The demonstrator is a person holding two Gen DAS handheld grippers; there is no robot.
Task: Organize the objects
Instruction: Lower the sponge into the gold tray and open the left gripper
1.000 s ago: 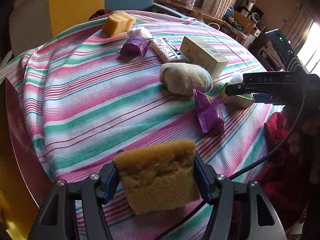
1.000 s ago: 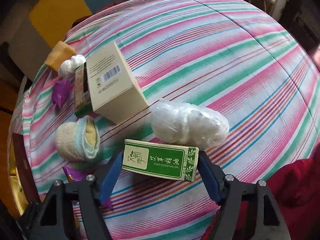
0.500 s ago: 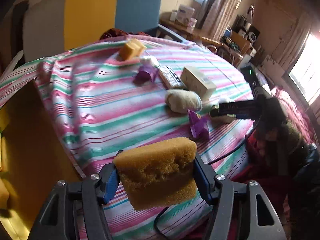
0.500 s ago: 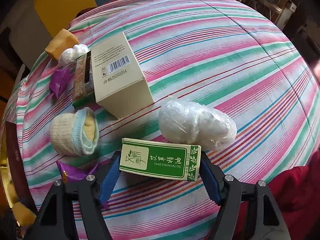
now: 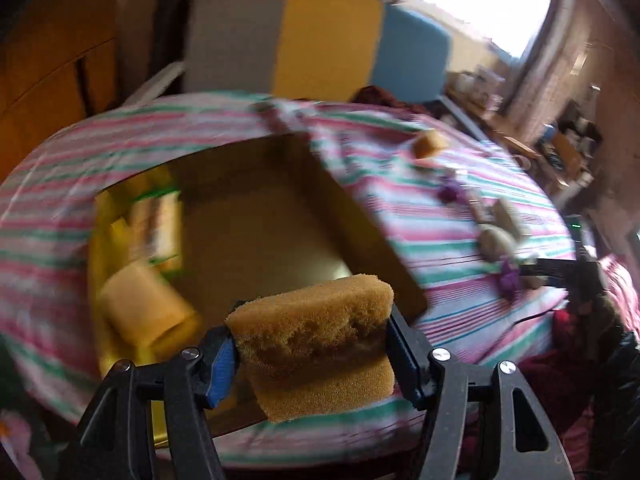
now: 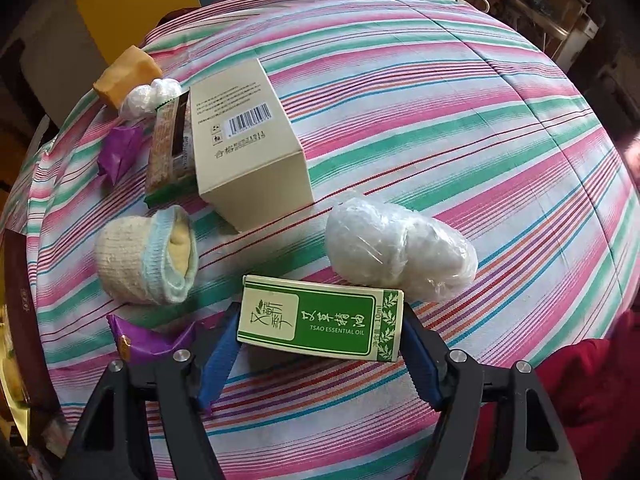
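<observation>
With left gripper (image 5: 312, 350) pinching sponge (image 5: 314, 344) above box (image 5: 260, 236) ahead, release low over bare floor; right gripper (image 6: 320, 344) clamps oil carton (image 6: 320, 326).

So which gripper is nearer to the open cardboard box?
Left. The left gripper, holding the sponge, hangs just over the cardboard box; the right gripper is farther along the table.

A lived-in home room: a round table under a striped cloth (image 6: 400, 92), an upholstered chair (image 5: 320, 44) in grey, yellow and blue at upper centre, a curtained window (image 5: 516, 8) upper right, cluttered shelving (image 5: 568, 148) at right.
</observation>
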